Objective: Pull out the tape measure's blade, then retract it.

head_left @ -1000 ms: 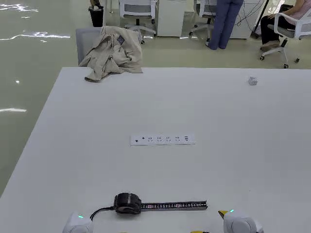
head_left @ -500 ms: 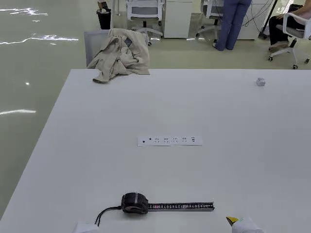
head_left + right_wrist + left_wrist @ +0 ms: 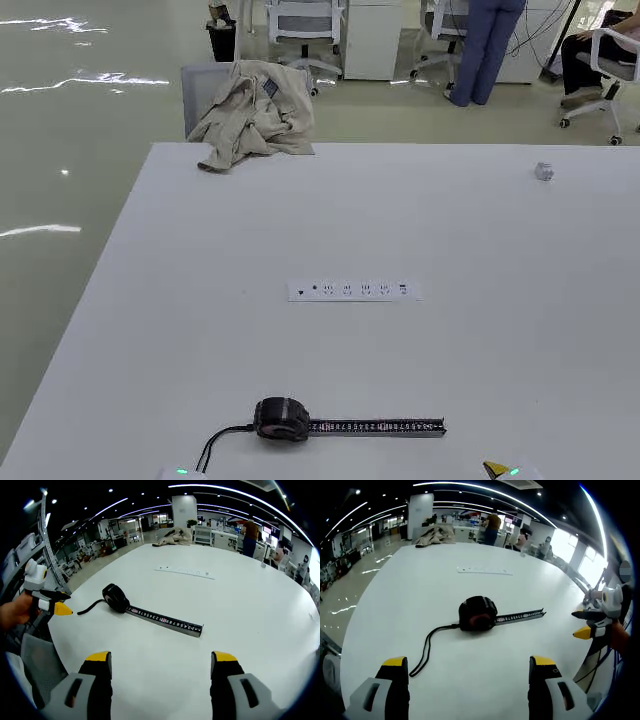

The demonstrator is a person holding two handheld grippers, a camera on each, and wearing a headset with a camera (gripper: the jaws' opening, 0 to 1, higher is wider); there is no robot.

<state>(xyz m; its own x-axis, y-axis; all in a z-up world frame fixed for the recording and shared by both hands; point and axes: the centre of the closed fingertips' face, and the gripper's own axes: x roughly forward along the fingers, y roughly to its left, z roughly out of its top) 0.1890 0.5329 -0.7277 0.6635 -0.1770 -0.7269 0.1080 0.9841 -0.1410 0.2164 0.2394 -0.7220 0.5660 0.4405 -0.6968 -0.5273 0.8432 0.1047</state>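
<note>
Tape measure point(image 3: 281, 419) at rest on the white table point(image 3: 480, 230), both grippers released and clear of it.

Placed near the table's front edge, with blade point(image 3: 378, 427) drawn out flat toward the right in the head view and black wrist cord point(image 3: 220, 442) curling off the opposite side. Left gripper point(image 3: 467, 662) with yellow-tipped jaws spread wide, grasping nothing, pointed at the tape measure and apart from it. Right gripper point(image 3: 161, 656) likewise spread and empty, aimed toward the blade's free end, not touching. Farther up the table: white power strip point(image 3: 354, 291) at the middle, beige jacket point(image 3: 252, 112) heaped at the far left edge, small crumpled grey object point(image 3: 543, 171) at the far right.
</note>
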